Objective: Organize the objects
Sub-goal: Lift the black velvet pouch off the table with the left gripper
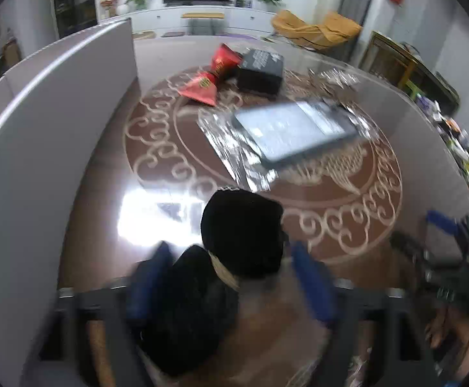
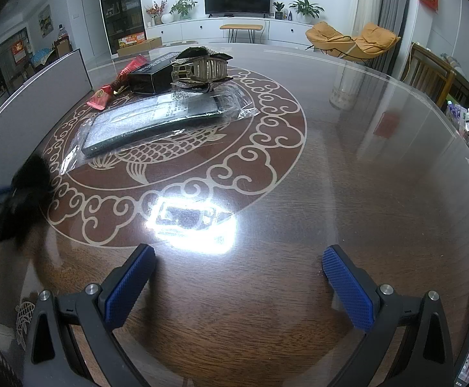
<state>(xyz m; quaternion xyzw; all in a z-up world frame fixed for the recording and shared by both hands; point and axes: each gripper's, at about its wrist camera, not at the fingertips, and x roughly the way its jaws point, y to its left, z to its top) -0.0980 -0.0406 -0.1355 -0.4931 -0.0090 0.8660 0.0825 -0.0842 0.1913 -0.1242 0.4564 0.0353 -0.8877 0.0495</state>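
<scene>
Black and fuzzy, a soft pouch-like bundle with a pale cord around its neck sits between the blue ribbed pads of the left gripper, which pinch it from both sides; motion blur smears the pads. In the right wrist view the same dark bundle shows far to the left of the right gripper, whose blue cross-hatched pads stand spread wide with nothing between them, low over the table.

The table is glossy dark brown wood grain under a glassy surface, inlaid with pale cloud scrolls and a scaly fish. Ahead and left of the right gripper lies a flat dark rectangular slab in crinkled clear plastic. Beyond it stands a black glossy box, with a ridged metallic hair claw resting at its right side, and two red foil packets to its left. A smooth grey panel stands upright along the table's edge, left of the left gripper
</scene>
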